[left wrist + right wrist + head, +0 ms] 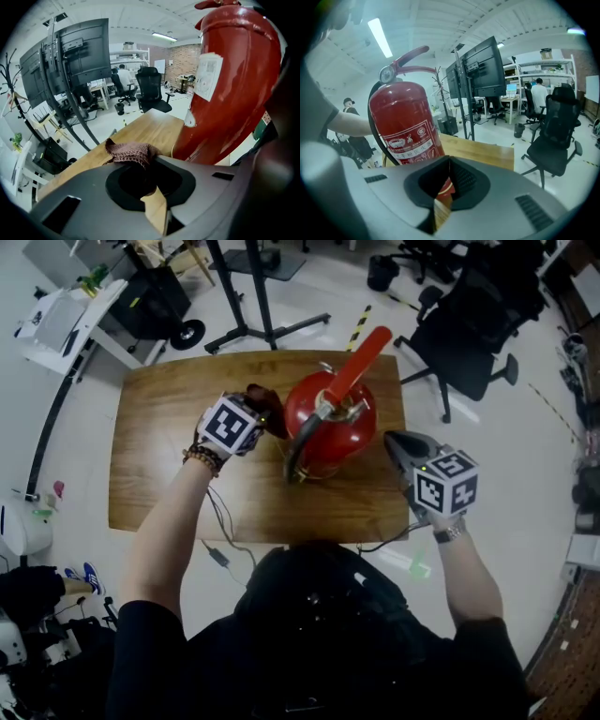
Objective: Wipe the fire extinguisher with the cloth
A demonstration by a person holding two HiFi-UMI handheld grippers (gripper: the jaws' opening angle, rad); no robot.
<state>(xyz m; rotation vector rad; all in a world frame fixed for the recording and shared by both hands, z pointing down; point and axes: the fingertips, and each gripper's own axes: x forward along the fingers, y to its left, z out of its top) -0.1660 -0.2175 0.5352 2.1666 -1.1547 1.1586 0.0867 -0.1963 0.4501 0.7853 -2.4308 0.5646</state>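
Note:
A red fire extinguisher (328,423) stands upright in the middle of the wooden table (169,484), its red lever pointing to the far right. My left gripper (255,407) is just left of the cylinder's top, shut on a dark brown knitted cloth (268,411). In the left gripper view the cloth (131,152) bunches out of the jaws, with the extinguisher (234,84) close on the right. My right gripper (396,441) hovers right of the cylinder, shut and empty, apart from it. The right gripper view shows the extinguisher's (405,122) label and black hose.
A black office chair (469,324) stands beyond the table's far right corner. A black stand's legs (262,324) spread behind the table's far edge. A white cart (66,320) is at the far left. A thin cable (220,521) crosses the table's front edge.

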